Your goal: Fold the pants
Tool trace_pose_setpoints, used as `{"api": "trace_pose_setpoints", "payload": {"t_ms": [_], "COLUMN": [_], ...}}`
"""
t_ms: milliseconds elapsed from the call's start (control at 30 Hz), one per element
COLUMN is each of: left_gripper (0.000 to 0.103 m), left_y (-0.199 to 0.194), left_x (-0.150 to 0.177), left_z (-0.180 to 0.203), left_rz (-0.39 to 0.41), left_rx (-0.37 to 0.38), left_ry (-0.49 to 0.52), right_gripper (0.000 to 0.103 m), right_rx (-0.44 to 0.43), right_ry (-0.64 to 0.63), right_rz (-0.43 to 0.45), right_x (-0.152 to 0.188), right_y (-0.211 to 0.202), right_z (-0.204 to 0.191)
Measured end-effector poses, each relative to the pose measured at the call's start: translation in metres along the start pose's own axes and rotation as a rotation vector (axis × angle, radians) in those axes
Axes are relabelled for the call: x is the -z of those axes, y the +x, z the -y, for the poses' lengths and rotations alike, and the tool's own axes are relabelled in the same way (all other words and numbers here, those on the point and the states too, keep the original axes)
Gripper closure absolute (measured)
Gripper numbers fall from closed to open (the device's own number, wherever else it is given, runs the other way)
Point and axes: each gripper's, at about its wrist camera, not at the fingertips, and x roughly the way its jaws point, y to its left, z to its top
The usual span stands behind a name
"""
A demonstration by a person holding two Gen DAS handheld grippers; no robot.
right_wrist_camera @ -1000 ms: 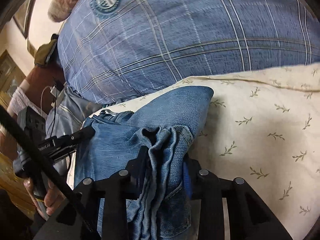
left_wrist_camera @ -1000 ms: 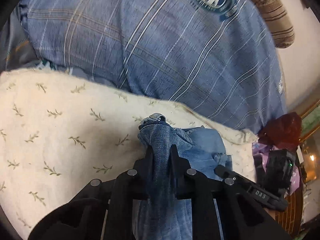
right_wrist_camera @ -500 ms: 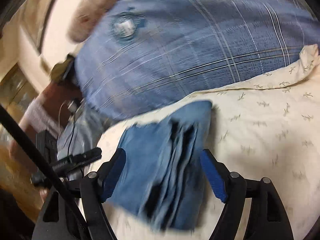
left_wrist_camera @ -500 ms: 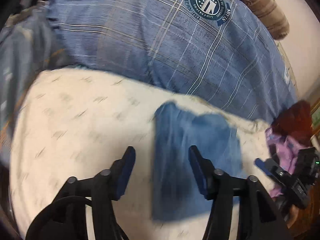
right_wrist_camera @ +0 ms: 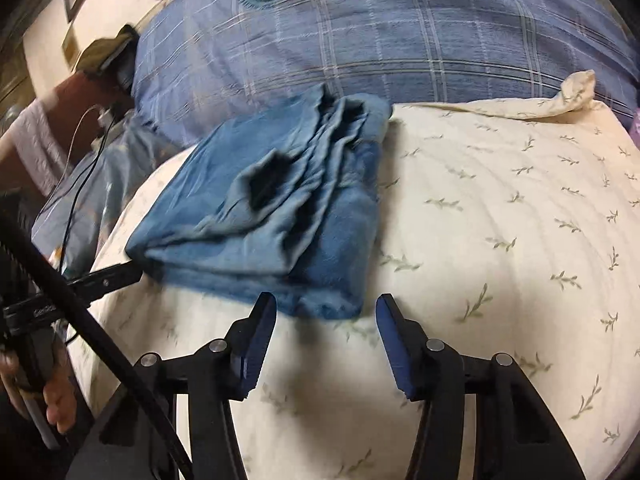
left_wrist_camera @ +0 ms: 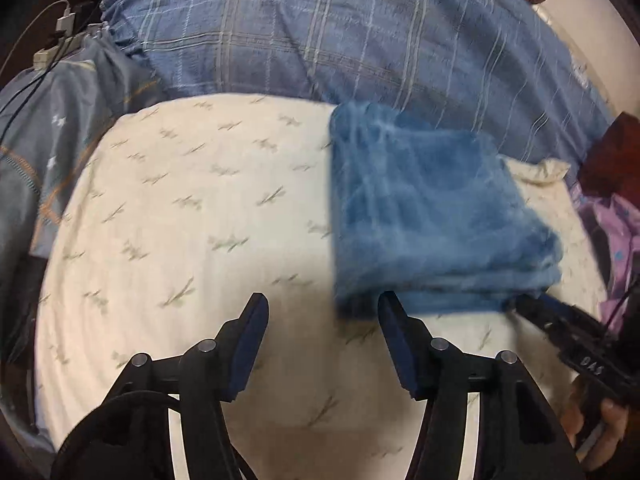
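Note:
The blue denim pants lie folded into a compact stack on the cream leaf-print pillow. In the right wrist view the pants show layered folds on top. My left gripper is open and empty, just short of the stack's near edge. My right gripper is open and empty, just in front of the stack's near right corner. The right gripper also shows at the right of the left wrist view, and the left gripper at the left of the right wrist view.
A blue plaid pillow lies behind the cream pillow. Grey-blue cloth with cables and a charger sits at the left. Purple cloth and a dark red object are at the right.
Both grippers were shut on the denim a second ago. They have opened, let the pants drop onto the pillow, and pulled back towards me.

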Motion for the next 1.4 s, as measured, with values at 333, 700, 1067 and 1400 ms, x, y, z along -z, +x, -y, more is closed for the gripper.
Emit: {"api": "trace_pose_setpoints", "payload": {"t_ms": [333,700,1067,1400], "left_gripper": [0.098,0.071,0.041,0.028], "left_y": [0.005,-0.011,-0.03,-0.023], "left_x": [0.008,0.026,0.076,0.079], "left_z": [0.035,0.025,0.043,0.047], "left_rz": [0.116,0.068,-0.024,0.001], "left_rx": [-0.129,-0.119,-0.166,-0.173], "left_ry": [0.134,0.094,0.122,0.133], "right_gripper": [0.095,0.059,0.035,0.032], "right_rx": [0.035,0.032,0.142,0.176], "right_ry": [0.038,0.063,0.056,0.058], "right_rz": [0.052,0.026,-0.087,-0.107], "right_x": [-0.008,0.007,0.045,0.05], "right_y": [-0.014,-0.017,-0.024,-0.026], "right_z": [0.0,-0.003,-0.031,-0.035]}}
